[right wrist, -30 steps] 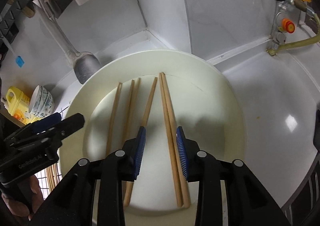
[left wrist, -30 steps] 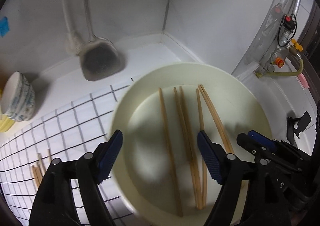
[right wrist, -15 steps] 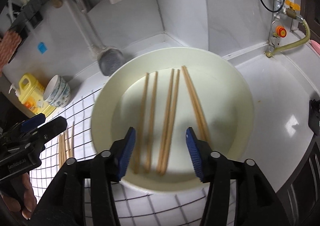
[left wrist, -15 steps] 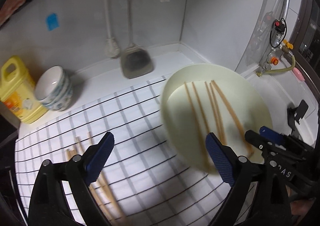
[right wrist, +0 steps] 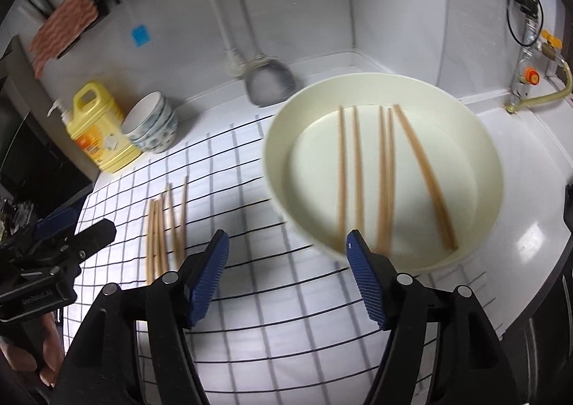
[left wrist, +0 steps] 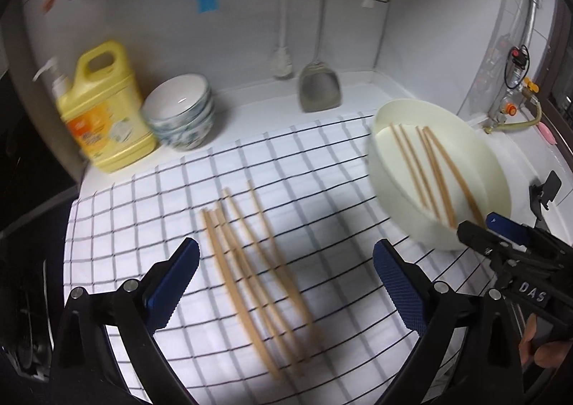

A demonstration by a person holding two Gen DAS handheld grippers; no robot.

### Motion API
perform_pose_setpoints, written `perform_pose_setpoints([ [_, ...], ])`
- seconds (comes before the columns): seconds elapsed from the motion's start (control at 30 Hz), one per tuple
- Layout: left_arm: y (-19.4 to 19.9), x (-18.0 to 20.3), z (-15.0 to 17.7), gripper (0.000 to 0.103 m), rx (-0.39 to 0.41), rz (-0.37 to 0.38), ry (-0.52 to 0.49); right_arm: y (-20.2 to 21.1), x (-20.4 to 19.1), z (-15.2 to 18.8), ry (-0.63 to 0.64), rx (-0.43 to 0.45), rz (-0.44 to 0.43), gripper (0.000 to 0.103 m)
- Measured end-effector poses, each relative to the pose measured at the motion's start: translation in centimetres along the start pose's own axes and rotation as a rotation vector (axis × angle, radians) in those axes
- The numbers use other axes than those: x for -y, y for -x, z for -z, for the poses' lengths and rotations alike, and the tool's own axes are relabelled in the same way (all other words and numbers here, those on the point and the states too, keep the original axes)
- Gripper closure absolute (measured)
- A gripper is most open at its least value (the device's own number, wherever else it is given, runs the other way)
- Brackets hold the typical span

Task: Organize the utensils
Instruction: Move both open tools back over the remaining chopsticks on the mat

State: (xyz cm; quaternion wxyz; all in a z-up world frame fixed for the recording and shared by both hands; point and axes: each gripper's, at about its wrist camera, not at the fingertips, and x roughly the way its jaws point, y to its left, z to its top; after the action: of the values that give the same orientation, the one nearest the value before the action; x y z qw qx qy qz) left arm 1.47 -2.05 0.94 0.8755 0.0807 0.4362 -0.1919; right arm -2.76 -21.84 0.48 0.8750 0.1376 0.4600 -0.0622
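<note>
While both hand-held grippers [left wrist: 284, 270] [right wrist: 286, 276] are opening, empty: loose thin wooden chopsticks [left wrist: 250, 272], light, stiff, slippery; pinch mid-length.

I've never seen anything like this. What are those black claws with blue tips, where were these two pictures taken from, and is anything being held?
No robot here: a person carries a hand-held gripper in each hand, each with a camera looking along its fingers. One picture looks past the left hand-held gripper, the other past the right hand-held gripper. Both sets of jaws are opening with nothing between them. Below lie loose chopsticks on a checked cloth, and more chopsticks in the cream bowl. Behind stand a yellow bottle and stacked bowls.
</note>
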Motion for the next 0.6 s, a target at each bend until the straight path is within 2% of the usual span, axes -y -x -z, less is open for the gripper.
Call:
perform_pose_setpoints([
  [0.3, -0.5, -5.7, 5.3, 0.007, -0.036, -0.056, 0.094, -0.9, -3.8, 3.2, 0.069, -0.038, -0.026, 0.033],
  [0.6, -1.6, -7.7, 8.2, 0.007, -0.071, -0.116, 0.213, -4.1, -5.0, 4.5, 0.189, -0.093, -0.096, 0.033],
])
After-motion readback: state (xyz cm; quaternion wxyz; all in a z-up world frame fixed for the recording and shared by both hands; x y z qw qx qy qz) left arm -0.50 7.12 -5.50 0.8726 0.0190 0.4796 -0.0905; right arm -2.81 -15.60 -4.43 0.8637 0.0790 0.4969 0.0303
